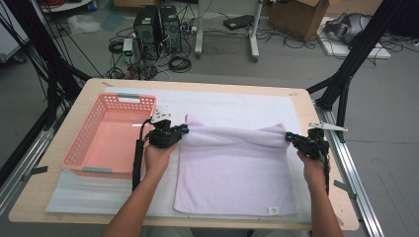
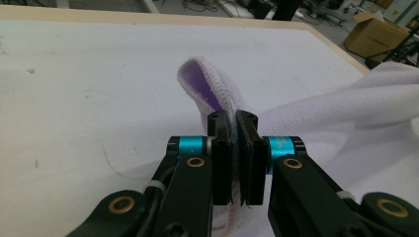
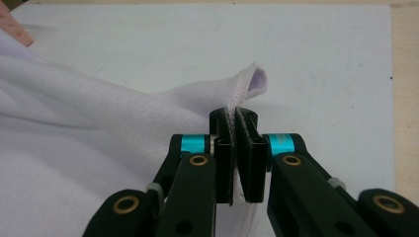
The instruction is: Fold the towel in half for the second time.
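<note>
A pale lilac towel (image 1: 232, 173) lies on the white mat, its far edge lifted and sagging between the two grippers. My left gripper (image 1: 184, 130) is shut on the towel's far left corner (image 2: 207, 84), which curls up past the black jaws (image 2: 233, 121). My right gripper (image 1: 288, 138) is shut on the far right corner (image 3: 249, 81), the hem pinched between its pads (image 3: 233, 118). The near part of the towel (image 1: 237, 197) rests flat, with a small label near its front right corner.
A pink plastic basket (image 1: 84, 143) stands empty at the left of the table, close beside my left hand. A white foam mat (image 1: 237, 103) covers the wooden tabletop (image 1: 306, 106). Black frame posts rise at both sides; computers and cables lie on the floor beyond.
</note>
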`<state>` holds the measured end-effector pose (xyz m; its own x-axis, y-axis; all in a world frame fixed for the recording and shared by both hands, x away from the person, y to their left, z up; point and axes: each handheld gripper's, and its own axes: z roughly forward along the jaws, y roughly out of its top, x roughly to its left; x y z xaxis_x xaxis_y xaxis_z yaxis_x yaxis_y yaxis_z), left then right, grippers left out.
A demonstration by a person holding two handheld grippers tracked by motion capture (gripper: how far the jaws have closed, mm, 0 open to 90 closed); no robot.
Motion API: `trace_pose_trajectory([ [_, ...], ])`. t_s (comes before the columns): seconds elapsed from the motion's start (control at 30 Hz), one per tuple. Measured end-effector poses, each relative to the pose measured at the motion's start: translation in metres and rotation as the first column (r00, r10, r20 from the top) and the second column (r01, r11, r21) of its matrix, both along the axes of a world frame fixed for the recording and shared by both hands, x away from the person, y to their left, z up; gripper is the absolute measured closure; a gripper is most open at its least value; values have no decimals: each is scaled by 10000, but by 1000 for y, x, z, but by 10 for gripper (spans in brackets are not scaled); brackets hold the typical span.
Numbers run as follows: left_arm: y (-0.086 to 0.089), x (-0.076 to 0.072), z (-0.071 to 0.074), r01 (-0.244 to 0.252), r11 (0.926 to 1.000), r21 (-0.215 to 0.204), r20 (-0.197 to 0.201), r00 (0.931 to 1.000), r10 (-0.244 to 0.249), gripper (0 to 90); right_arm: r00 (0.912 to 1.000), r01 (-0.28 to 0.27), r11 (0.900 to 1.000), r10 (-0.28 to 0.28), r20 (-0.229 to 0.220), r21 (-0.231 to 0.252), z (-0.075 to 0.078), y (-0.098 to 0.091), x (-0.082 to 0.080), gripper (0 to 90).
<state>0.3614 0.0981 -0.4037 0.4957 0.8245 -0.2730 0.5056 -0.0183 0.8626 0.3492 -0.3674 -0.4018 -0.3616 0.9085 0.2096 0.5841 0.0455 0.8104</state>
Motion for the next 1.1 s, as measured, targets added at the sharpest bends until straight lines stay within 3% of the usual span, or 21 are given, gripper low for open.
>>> trace_pose_trajectory([
  [0.2, 3, -19, -2, 390, 9992, -9, 89, 9992, -390, 853, 9998, -169, 9998, 169, 61, 75, 0, -4, -20, 866],
  [0.43, 7, -37, -8, 625, 9980, -54, 121, 9980, -625, 853, 9985, -530, 9984, 533, 140, -209, 3, -1, -42, 866],
  [0.77, 11, -64, -23, 898, 9954, 327, 29, 9959, -899, 850, 9975, -713, 9971, 713, 1, -271, -8, 0, -69, 866],
  [1.0, 9, -70, -34, 1083, 9917, 695, -244, 9940, -1068, 840, 9969, -743, 9969, 735, -292, -271, -22, -1, -77, 866],
  [1.07, 9, -68, -35, 1056, 9910, 821, -324, 9941, -1033, 795, 9967, -727, 9969, 716, -383, -287, -26, -2, -77, 862],
  [1.1, 9, -67, -35, 977, 9923, 759, -375, 9948, -951, 725, 9966, -709, 9970, 696, -430, -300, -27, -2, -77, 852],
])
